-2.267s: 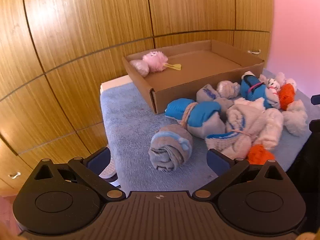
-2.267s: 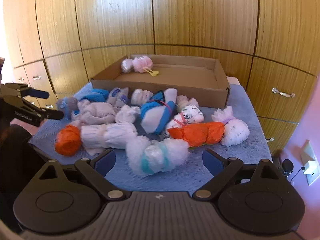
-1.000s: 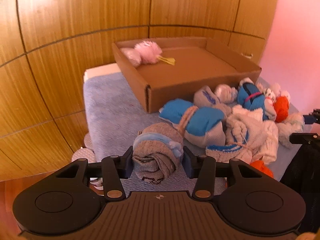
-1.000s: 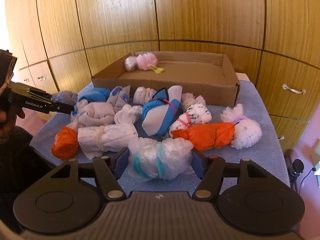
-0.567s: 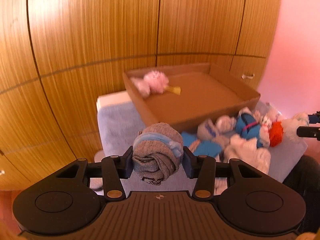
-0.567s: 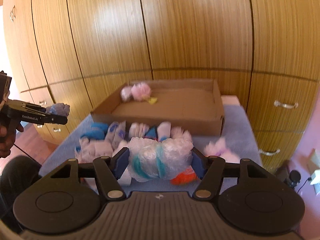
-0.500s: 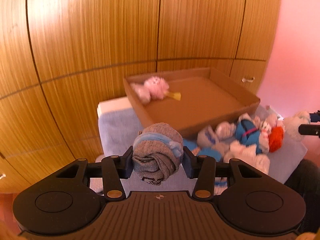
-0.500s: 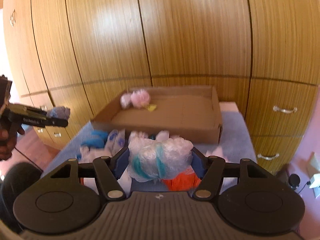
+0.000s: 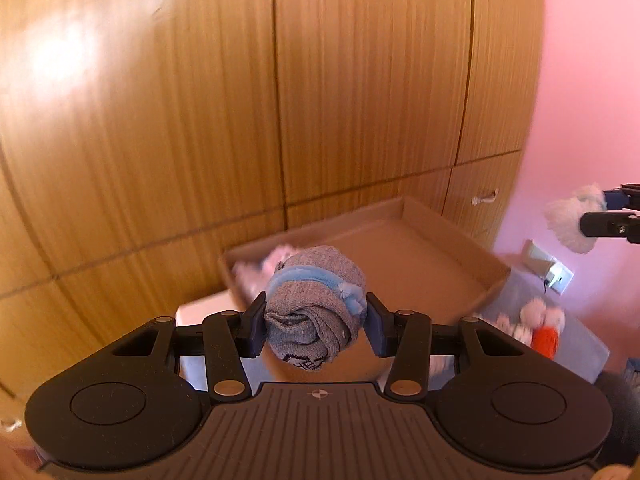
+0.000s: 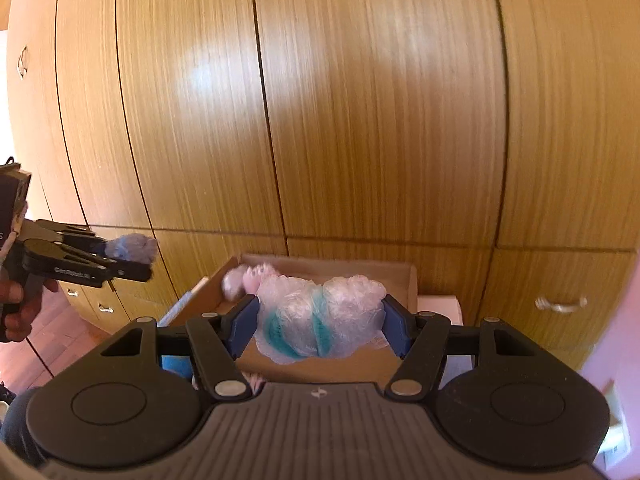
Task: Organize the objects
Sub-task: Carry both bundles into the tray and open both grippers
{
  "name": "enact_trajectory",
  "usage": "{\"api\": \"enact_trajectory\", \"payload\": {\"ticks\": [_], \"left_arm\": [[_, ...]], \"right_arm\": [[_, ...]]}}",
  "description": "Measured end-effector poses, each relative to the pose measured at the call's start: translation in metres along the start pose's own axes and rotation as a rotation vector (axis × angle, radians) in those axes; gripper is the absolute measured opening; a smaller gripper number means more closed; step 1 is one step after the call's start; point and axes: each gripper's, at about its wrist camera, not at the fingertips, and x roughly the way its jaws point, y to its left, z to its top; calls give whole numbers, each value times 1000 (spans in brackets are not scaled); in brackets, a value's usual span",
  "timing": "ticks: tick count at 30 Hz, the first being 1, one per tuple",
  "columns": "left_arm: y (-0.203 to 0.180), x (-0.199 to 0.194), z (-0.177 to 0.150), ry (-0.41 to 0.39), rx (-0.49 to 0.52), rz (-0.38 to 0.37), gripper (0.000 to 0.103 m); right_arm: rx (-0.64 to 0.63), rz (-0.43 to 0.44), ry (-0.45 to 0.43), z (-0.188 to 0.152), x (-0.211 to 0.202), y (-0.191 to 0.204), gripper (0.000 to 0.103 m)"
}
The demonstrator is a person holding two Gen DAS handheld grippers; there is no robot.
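My left gripper (image 9: 315, 326) is shut on a rolled grey sock with a light blue band (image 9: 316, 312), held in the air in front of the cardboard box (image 9: 440, 272). My right gripper (image 10: 318, 328) is shut on a white fluffy sock bundle with teal stripes (image 10: 320, 316), also lifted above the box (image 10: 408, 276). A pink sock bundle (image 10: 244, 278) lies in the box's far left corner. In the right wrist view the left gripper (image 10: 132, 260) shows at the left edge with its sock (image 10: 134, 248). The left wrist view catches the right gripper (image 9: 612, 216) and its bundle (image 9: 572, 220) at the right edge.
Wooden cabinet doors (image 10: 360, 120) fill the background, with drawers and handles (image 10: 560, 304) to the right. Orange and white sock bundles (image 9: 540, 328) lie on the blue cloth (image 9: 580, 332) at the lower right of the left wrist view. A pink wall (image 9: 588, 100) stands at right. A hand (image 10: 16, 308) holds the left gripper.
Both grippers closed on their sock bundles on the cloth, then rose and moved toward the box. The sock pile has dropped low and mostly out of both views.
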Motion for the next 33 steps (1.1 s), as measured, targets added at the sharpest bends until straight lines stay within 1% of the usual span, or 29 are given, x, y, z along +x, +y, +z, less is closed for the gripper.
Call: {"api": "enact_trajectory", "payload": {"ticks": [4, 6, 8, 11, 15, 19, 22, 25, 29, 33], "left_arm": [[-6, 28, 31, 8, -14, -28, 54], [-8, 50, 44, 23, -16, -33, 54], [-11, 72, 52, 35, -9, -27, 54], [-11, 111, 60, 73, -25, -41, 54], [-16, 163, 57, 117, 13, -35, 54], [-17, 207, 50, 165, 45, -19, 54], [-20, 232, 45, 194, 72, -8, 54], [-20, 247, 38, 212, 84, -9, 54], [-19, 258, 32, 223, 89, -3, 55], [-19, 262, 26, 223, 102, 9, 55]], "right_arm": [[26, 35, 21, 24, 33, -7, 61], [43, 45, 41, 33, 52, -8, 61], [58, 58, 58, 41, 74, -10, 61], [69, 56, 97, 48, 110, -17, 61], [95, 42, 167, 50, 161, -29, 61], [183, 34, 258, 43, 216, -47, 61], [227, 24, 316, 35, 251, -56, 61], [258, 17, 360, 28, 280, -57, 61], [283, 10, 402, 20, 313, -52, 61], [280, 3, 423, 10, 331, -41, 61]]}}
